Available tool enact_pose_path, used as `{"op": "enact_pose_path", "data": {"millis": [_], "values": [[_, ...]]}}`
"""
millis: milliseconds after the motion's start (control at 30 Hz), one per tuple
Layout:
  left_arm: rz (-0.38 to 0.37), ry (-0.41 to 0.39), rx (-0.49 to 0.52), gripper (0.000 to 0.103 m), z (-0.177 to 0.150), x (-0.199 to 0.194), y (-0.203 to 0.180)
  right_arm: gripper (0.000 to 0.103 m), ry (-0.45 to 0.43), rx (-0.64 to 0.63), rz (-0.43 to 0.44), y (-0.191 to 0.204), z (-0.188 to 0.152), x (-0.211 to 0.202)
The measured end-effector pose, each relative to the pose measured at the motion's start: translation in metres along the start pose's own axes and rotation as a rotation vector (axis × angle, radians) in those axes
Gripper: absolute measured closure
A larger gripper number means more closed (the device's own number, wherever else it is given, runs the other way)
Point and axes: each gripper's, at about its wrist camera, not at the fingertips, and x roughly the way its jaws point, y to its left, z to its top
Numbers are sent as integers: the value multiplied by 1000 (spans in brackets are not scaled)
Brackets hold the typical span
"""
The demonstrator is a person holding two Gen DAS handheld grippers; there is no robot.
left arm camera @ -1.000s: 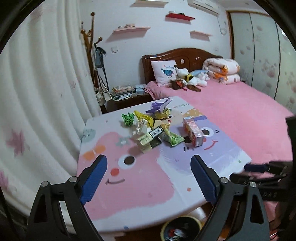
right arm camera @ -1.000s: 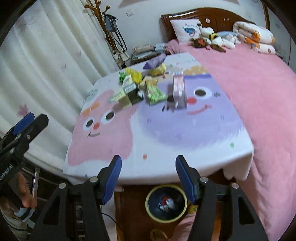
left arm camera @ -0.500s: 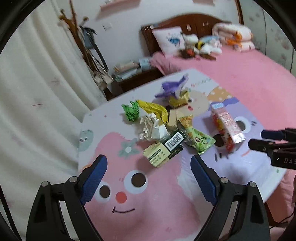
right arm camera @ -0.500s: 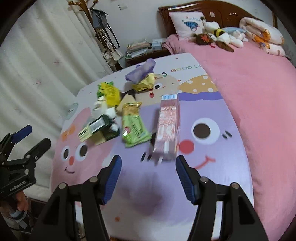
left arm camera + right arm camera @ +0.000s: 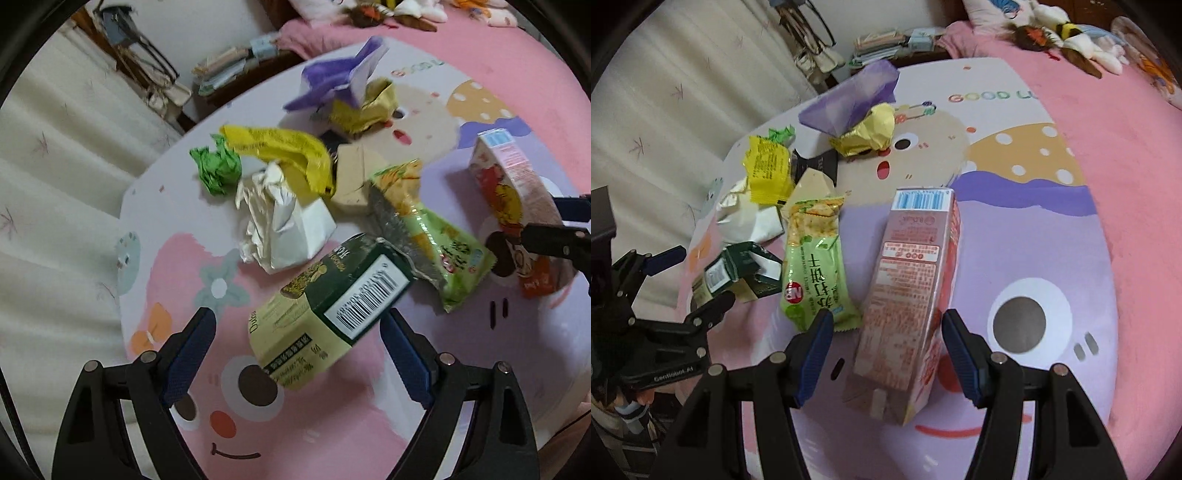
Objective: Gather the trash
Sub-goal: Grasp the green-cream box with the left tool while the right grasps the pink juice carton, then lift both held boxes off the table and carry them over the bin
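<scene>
1. The left gripper [image 5: 295,347] has its fingers [image 5: 190,343] spread wide on either side of the near end of a green-and-cream carton [image 5: 328,295]; they grasp nothing, and whether a pad touches the carton I cannot tell.
2. The right gripper [image 5: 886,350] is likewise released, its fingers [image 5: 816,343] straddling the near end of a pink drink carton [image 5: 908,306] lying on the bench [image 5: 1052,258], with a gap on both sides.
3. Further out, the rest of the trash lies clustered on the bench: a green cracker packet [image 5: 812,262], crumpled white paper [image 5: 280,225], a yellow wrapper [image 5: 288,155], a green paper ball [image 5: 216,170], a tan box [image 5: 356,181], a gold wrapper [image 5: 364,107] and purple paper [image 5: 336,77].
4. Judging from this, collection has barely begun: nothing is lifted, every piece in view sits on the bench, and no bin shows. Two pickups look imminent; all the rest remains.
</scene>
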Motion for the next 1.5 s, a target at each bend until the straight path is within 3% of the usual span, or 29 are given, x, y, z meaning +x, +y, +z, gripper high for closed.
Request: {"op": "enact_pose_path", "data": {"millis": [67, 233, 267, 333, 600, 1100, 1500], "values": [[-25, 34, -22, 37, 2, 9, 2, 42, 20, -3, 11, -3, 3, 6], [-29, 63, -58, 59, 4, 19, 3, 42, 56, -9, 21, -11, 8, 16], [-33, 64, -74, 73, 4, 18, 3, 42, 61, -9, 22, -12, 8, 17], [-87, 79, -118, 79, 3, 19, 6, 48, 61, -13, 35, -14, 8, 17], [-131, 71, -255, 80, -12, 7, 7, 65, 37, -26, 59, -17, 6, 7], [-168, -17, -365, 81, -65, -46, 12, 66, 14, -3, 78, -7, -19, -12], [-186, -113, -353, 81, -142, -103, 25, 66, -48, -2, 76, 48, -75, -52]]}}
